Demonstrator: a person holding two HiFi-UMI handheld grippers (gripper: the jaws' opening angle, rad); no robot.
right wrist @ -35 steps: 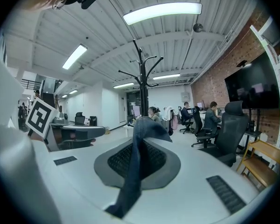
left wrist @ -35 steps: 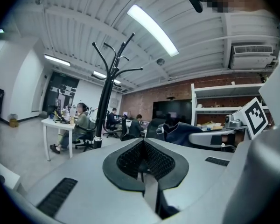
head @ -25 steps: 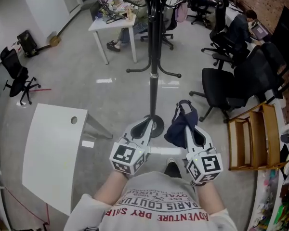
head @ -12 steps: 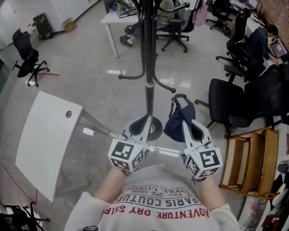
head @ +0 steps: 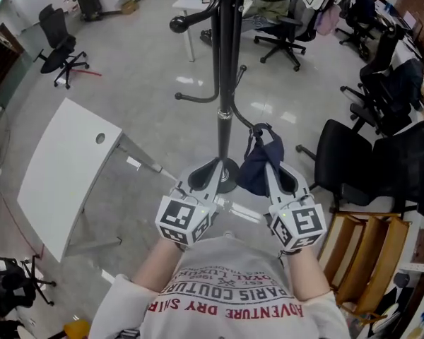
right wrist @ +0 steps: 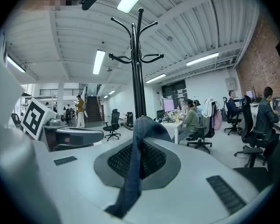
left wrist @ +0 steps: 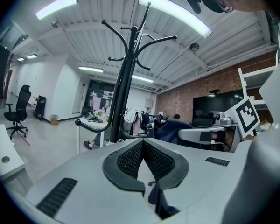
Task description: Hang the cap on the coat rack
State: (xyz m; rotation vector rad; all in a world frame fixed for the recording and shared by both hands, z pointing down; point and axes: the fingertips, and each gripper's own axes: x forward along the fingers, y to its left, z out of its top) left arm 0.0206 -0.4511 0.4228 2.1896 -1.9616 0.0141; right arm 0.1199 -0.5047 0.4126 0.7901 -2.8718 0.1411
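A dark blue cap (head: 260, 162) hangs from my right gripper (head: 267, 162), whose jaws are shut on its fabric (right wrist: 133, 171). The black coat rack (head: 228, 62) stands straight ahead, its pole between the two grippers and its round base (head: 227, 183) on the floor by the left gripper's tip. Its hook arms (right wrist: 138, 56) branch out high above in both gripper views. My left gripper (head: 206, 176) is shut with nothing between its pads (left wrist: 143, 160). The cap (left wrist: 170, 129) also shows beside the right gripper in the left gripper view.
A white table (head: 63, 171) stands to the left. Black office chairs (head: 360, 164) and a wooden shelf (head: 364, 267) crowd the right. Further back are a white desk (head: 191, 2), more chairs and seated people. Grey floor (head: 134, 97) surrounds the rack.
The view has swung and come closer to the rack, whose pole now sits higher and nearer. Both grippers keep their pose, the cap still held in the right one.
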